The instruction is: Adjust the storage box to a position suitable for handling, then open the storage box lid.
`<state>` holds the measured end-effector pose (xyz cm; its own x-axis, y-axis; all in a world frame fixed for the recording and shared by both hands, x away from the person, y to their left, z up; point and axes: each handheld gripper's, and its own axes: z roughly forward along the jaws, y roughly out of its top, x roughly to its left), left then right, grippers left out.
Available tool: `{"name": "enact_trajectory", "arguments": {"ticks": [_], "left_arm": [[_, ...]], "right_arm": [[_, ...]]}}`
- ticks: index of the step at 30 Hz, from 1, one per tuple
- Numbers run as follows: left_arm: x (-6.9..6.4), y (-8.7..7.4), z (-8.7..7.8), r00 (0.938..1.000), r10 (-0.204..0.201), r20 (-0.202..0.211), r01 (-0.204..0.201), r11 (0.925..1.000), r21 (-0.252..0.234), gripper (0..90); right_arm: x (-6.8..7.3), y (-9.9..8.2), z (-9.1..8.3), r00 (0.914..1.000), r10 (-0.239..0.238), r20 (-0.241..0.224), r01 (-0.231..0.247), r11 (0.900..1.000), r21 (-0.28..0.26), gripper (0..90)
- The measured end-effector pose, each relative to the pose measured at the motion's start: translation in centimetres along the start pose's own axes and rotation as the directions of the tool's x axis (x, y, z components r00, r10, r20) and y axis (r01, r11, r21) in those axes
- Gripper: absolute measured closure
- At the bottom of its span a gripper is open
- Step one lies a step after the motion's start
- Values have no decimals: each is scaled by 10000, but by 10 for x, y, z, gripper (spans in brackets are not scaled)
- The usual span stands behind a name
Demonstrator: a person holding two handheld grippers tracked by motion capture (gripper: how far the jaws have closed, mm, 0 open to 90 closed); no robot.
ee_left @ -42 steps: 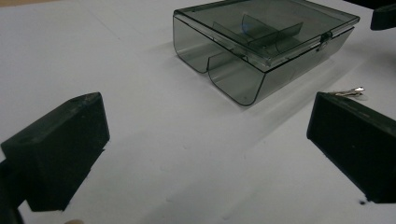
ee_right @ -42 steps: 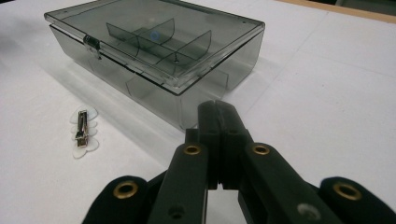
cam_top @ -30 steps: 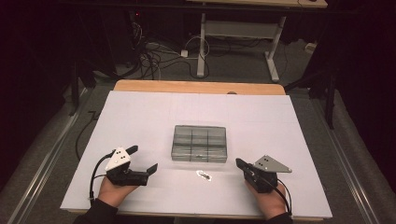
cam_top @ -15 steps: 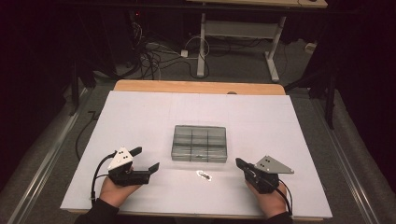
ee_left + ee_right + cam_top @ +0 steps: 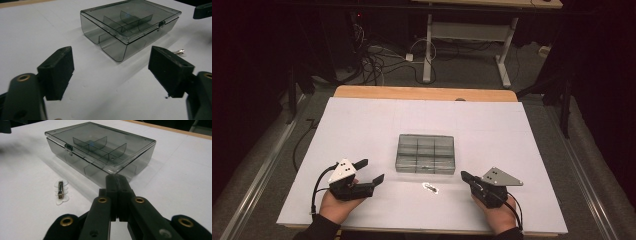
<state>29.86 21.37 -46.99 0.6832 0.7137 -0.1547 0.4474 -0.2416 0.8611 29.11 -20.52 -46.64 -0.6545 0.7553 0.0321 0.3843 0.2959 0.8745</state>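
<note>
High view: clip (image 5: 430, 188) between grippers; left jaws wide apart, right jaws closed, empty

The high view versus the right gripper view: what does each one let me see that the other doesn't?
High view alone: both hands, the left gripper with fingers spread, the floor cables beyond the table.

Right gripper view alone: the box's front latch and its inner dividers up close, plus the right gripper with fingers pressed together.

Shared: the smoky lidded box and the small hair clip on the white table.

Dark room, cables (image 5: 377, 62) on grey floor (image 5: 472, 75)
</note>
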Motion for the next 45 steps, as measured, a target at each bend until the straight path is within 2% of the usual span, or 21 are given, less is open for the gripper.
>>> {"name": "enact_trajectory", "arguments": {"ticks": [3, 4, 6, 8, 9, 11, 12, 13, 14, 18, 23, 26, 30, 35, 38, 40, 41, 45], "left_arm": [[-1, 0, 1, 9999, 60, 143, -60, 10000, 11, 281], [-1, 0, 1, 9997, 71, 243, -69, 10000, -63, 329], [-1, 0, 2, 9996, 32, 267, -30, 10000, -80, 349], [0, 1, 2, 9994, -8, 341, 13, 9999, -144, 424], [0, 1, 2, 9992, -51, 391, 59, 9998, -183, 424], [1, 2, 2, 9987, -119, 486, 130, 9997, -220, 530], [1, 2, 2, 9985, -79, 542, 91, 9997, -215, 530], [1, 2, 3, 9984, -20, 566, 32, 9998, -200, 598], [1, 2, 4, 9983, 3, 577, 8, 9998, -182, 598], [0, 3, 7, 9986, -56, 524, 62, 9999, -114, 749], [-2, 4, 12, 9989, 81, 470, -75, 9999, -129, 863], [-3, 5, 19, 9986, 126, 520, -134, 9998, 142, 877], [-4, 8, 25, 9983, 169, 553, -182, 9995, 241, 879], [-1, 12, 35, 9988, 204, 438, -224, 9987, 456, 880], [4, 16, 40, 9992, 308, 243, -326, 9965, 769, 880], [12, 22, 42, 9996, 38, 266, -57, 9974, 713, 880], [15, 25, 44, 9996, 48, 288, -69, 9973, 733, 880], [18, 30, 55, 9992, -210, 341, 190, 9981, 584, 880]], "right_arm": [[2, -1, 2, 9999, -51, -87, 52, 10000, 52, 900], [3, -1, 3, 9999, -65, -92, 66, 9999, 92, 900], [4, -2, 4, 9999, -85, -98, 86, 9999, 118, 900], [5, -2, 4, 9999, -123, -85, 124, 9998, 178, 900], [5, -2, 4, 9999, -126, -74, 127, 9997, 194, 900], [7, -3, 4, 9999, -157, -68, 159, 9996, 216, 900], [7, -3, 4, 9999, -157, -68, 159, 9996, 216, 900], [7, -3, 4, 9998, -203, -67, 205, 9995, 233, 900], [7, -3, 4, 9998, -203, -67, 205, 9995, 233, 900], [7, -4, 2, 9999, -168, -7, 169, 9996, 209, 900], [6, -5, -1, 9998, -202, 62, 201, 9996, 209, 900], [5, -6, -3, 9997, -180, 134, 177, 9996, 228, 900], [5, -6, -4, 9997, -192, 150, 189, 9995, 253, 900], [7, -6, -1, 9996, -277, 84, 274, 9991, 332, 900], [7, -6, 0, 9996, -273, 66, 271, 9990, 355, 900], [6, -6, 0, 9997, -252, 71, 249, 9991, 344, 900], [6, -6, -1, 9997, -248, 72, 246, 9992, 323, 900], [4, -4, -1, 9998, -180, 105, 177, 9995, 270, 900]]}}
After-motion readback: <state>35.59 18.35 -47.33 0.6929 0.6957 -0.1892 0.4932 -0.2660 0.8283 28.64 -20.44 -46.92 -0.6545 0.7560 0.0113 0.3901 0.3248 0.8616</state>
